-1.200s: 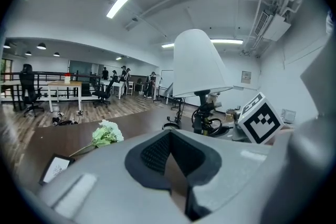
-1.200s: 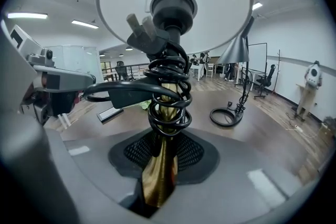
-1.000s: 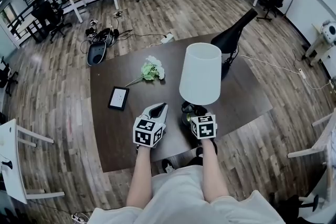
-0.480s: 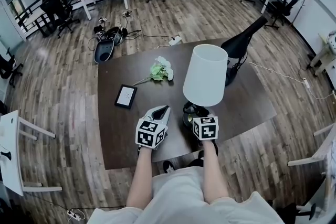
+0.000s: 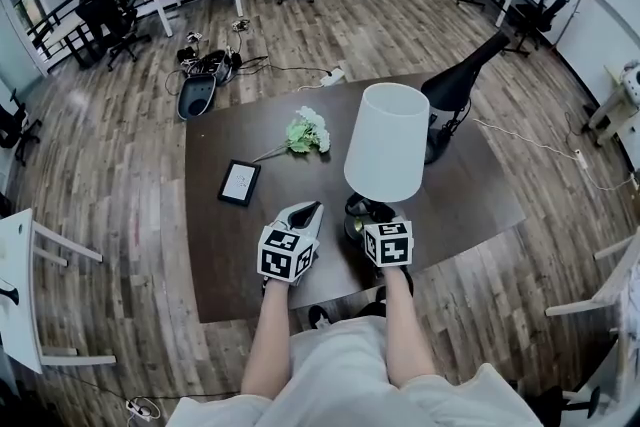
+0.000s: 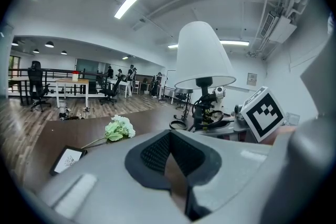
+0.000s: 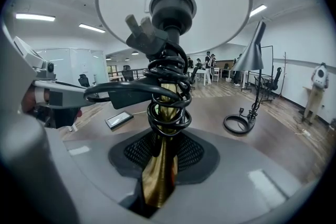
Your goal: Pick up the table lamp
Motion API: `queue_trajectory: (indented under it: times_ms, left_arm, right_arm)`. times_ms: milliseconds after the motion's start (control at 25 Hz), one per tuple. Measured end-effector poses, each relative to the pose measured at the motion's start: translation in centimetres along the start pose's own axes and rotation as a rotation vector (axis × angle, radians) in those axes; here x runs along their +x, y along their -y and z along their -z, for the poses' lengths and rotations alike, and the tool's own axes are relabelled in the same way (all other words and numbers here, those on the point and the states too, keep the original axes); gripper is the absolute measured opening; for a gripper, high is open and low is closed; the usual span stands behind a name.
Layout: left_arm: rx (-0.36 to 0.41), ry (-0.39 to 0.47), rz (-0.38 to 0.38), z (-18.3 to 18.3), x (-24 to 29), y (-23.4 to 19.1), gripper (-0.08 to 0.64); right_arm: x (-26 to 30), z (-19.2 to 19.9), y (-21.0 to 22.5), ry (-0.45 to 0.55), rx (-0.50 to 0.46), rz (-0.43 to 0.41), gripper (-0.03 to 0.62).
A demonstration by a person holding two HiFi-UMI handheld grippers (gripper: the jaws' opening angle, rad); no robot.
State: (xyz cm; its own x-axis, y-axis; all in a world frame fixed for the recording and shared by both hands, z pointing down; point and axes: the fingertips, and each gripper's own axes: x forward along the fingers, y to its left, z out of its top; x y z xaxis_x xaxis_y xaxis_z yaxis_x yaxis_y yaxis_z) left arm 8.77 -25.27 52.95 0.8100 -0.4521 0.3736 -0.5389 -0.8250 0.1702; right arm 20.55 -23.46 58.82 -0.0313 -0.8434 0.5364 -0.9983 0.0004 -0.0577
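Observation:
The table lamp [image 5: 385,142] has a white cone shade, a brass stem and a black cord wound round the stem. It stands near the front edge of the dark table [image 5: 470,200]. My right gripper [image 5: 372,218] is shut on the stem low down. In the right gripper view the brass stem [image 7: 160,165] sits between the jaws of the right gripper [image 7: 157,186], with the shade [image 7: 220,2] overhead. Just left of the lamp, my left gripper [image 5: 305,213] holds nothing and its jaws look shut. The left gripper view shows the lamp [image 6: 203,57] to the right of the left gripper [image 6: 170,157].
A black cone-headed lamp [image 5: 455,80] stands behind on the right, its cord coiled on the table [image 7: 239,124]. A green-white flower bunch [image 5: 303,133] and a small framed picture [image 5: 240,182] lie to the left. Chairs and desks stand on the wood floor beyond.
The head view shifted a little a second ago. Both grippers stay where they were, the right one still shut on the stem. The shade sits slightly further left.

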Motion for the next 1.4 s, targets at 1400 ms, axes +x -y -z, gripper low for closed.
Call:
queue_trajectory:
  times_ms: [1400]
  left_arm:
    - [0.001, -0.018, 0.018, -0.04, 0.96, 0.31, 0.0]
  right_arm:
    - [0.29, -0.2, 0.92, 0.005, 0.021, 0.009, 0.123]
